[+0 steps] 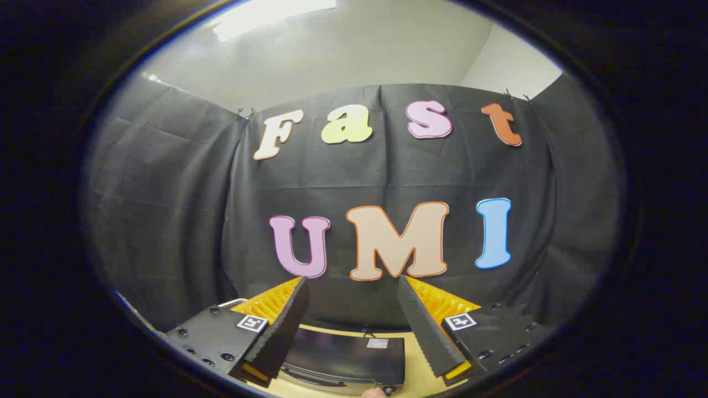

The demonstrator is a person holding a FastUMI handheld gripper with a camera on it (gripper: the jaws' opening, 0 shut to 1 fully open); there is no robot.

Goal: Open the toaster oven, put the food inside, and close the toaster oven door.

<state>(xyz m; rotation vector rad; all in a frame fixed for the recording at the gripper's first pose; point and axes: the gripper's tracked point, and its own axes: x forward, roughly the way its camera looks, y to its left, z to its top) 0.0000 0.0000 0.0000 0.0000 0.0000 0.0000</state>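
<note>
Both fingers of my gripper (353, 323) stand wide apart and hold nothing, tilted up toward the black cloth wall (166, 221). Below and between them sits the toaster oven (345, 354), its dark top facing me on the pale table (416, 365), well under my fingertips. I judge nothing is done yet: opening, loading and closing all remain.

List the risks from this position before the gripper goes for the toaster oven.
1. The gripper is open, empty and aimed at the booth wall; the toaster oven sits low between the fingers, so a descent would likely start nearly blind.
2. The view looks down on the oven's dark top; its door and handle cannot be made out, so a grab could miss.
3. The oven sits on the table; pulling the door might drag it.
</note>
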